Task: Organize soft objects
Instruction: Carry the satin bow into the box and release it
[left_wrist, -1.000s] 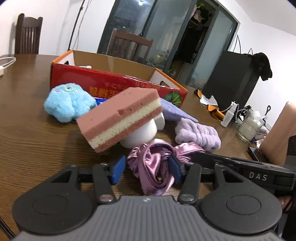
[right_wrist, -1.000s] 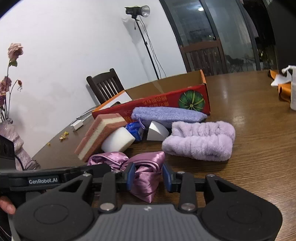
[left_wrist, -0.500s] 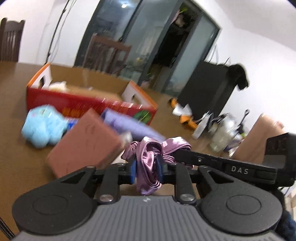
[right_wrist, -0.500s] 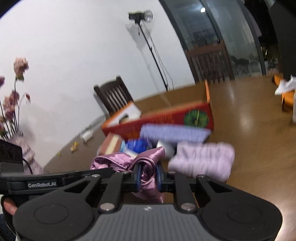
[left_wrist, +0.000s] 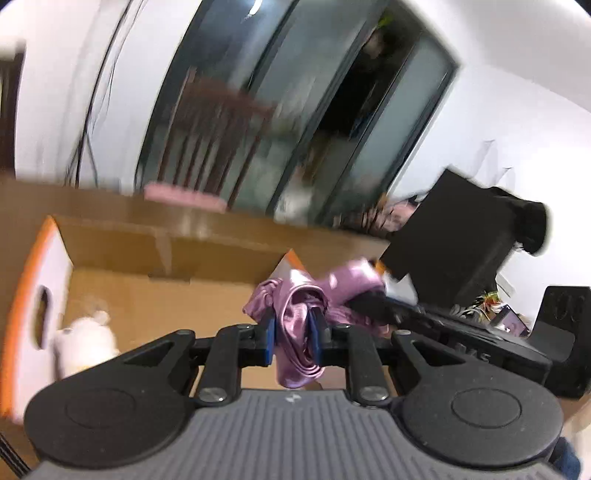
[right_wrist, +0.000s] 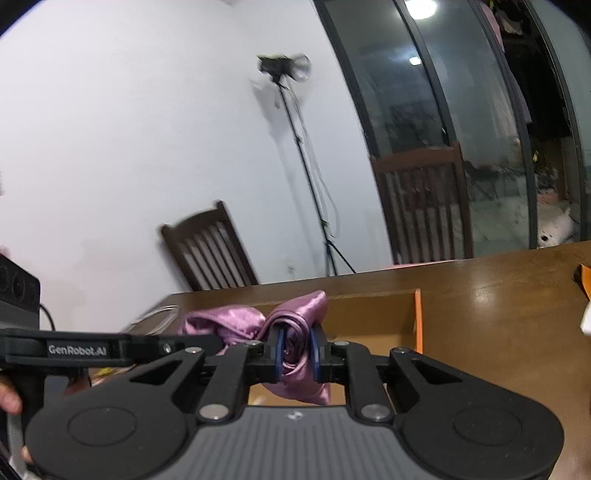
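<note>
A shiny purple satin scrunchie hangs between my two grippers, above the open cardboard box with orange edges. My left gripper is shut on one end of it. My right gripper is shut on the other end of the scrunchie; the box's inner wall and orange rim lie just beyond it. A white fluffy object lies inside the box at the left. The other soft objects are out of view.
The brown wooden table stretches right of the box. Wooden chairs stand behind the table, with a light stand by the wall. A black monitor stands at the right in the left wrist view.
Both grippers closed on the scrunchie, lifted it off the table and carried it forward over the open box. The sponge, blue plush and purple towels dropped out of view.
</note>
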